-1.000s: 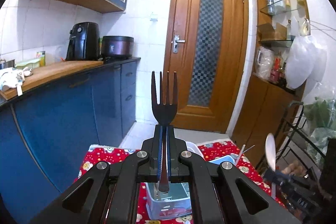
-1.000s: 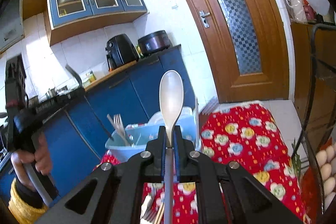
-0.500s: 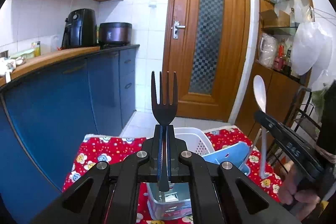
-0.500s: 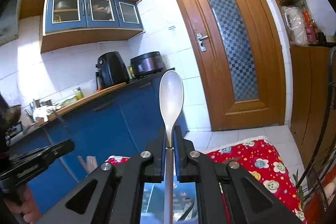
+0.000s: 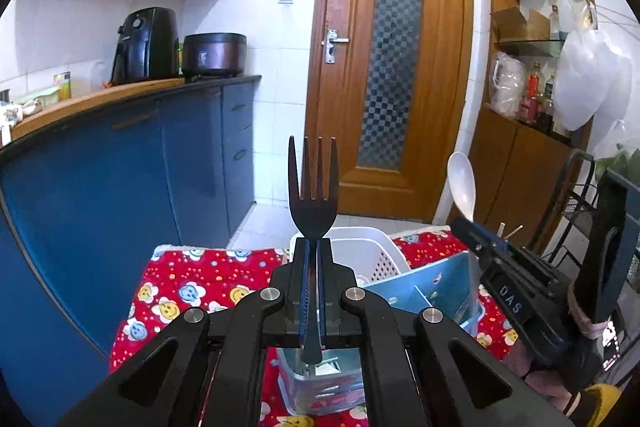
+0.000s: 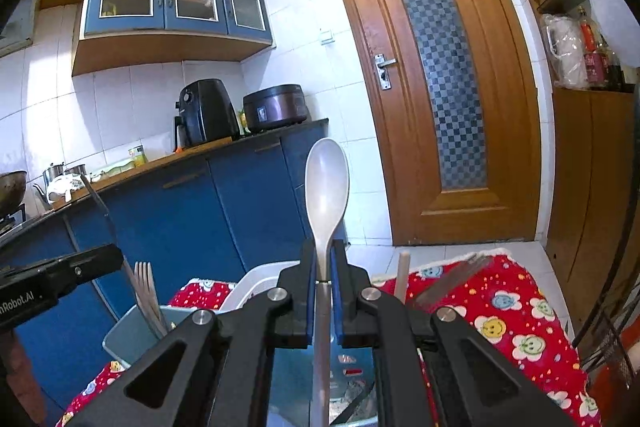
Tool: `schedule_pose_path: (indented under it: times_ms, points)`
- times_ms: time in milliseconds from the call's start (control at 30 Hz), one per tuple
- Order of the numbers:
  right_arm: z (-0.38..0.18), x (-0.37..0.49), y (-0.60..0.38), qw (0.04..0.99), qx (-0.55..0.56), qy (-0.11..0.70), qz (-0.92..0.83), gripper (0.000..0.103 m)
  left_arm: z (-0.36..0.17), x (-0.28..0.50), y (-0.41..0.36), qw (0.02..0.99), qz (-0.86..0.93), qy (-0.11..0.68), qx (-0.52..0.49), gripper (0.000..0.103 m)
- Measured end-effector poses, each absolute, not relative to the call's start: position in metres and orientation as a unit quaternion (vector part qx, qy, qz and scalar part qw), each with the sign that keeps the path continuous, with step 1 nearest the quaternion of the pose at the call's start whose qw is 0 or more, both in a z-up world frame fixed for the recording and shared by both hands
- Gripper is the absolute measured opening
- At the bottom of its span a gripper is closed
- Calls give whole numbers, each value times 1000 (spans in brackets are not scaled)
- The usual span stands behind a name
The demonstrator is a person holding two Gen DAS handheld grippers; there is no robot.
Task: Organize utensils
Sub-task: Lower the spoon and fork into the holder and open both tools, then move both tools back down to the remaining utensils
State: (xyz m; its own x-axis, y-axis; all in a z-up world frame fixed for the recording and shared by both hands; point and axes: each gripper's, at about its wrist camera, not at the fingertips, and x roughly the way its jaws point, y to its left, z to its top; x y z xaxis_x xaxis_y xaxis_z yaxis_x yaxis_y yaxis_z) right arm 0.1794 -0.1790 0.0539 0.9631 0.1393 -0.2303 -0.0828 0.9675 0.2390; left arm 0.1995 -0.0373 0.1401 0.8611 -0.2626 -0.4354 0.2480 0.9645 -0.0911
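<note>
Above the blue utensil caddy, both grippers have descended: left gripper clamps a black fork, right gripper a white spoon, ready for slotting.

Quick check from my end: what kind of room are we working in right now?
Almost certainly a home kitchen: blue base cabinets under a wooden countertop, a black air fryer beside a dark round rice cooker, and glass-fronted blue wall cupboards on white tile.

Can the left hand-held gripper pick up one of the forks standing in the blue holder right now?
Probably not yet. The left hand-held gripper is already shut on a black fork, so its jaws are full. The wooden forks stand in the blue holder, with nothing covering them.
</note>
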Motion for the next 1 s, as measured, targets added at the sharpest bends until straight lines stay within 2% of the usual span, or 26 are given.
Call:
schedule_pose_path:
  times_ms: [167,233,300,600,1000]
  points:
    - [50,171,-180,981,125,134,61,10,136,199,-39,961,-134,241,-19,4]
    - [50,169,-182,979,132,140,66,25,135,199,-40,959,-135,247,-22,4]
    - [51,167,-184,978,138,142,69,32,134,198,-41,957,-139,252,-26,6]
    - [62,150,-197,973,169,138,75,36,140,182,-48,957,-149,250,-9,22]
    - [66,122,-209,964,190,169,76,36,138,159,-41,954,-149,258,-21,25]
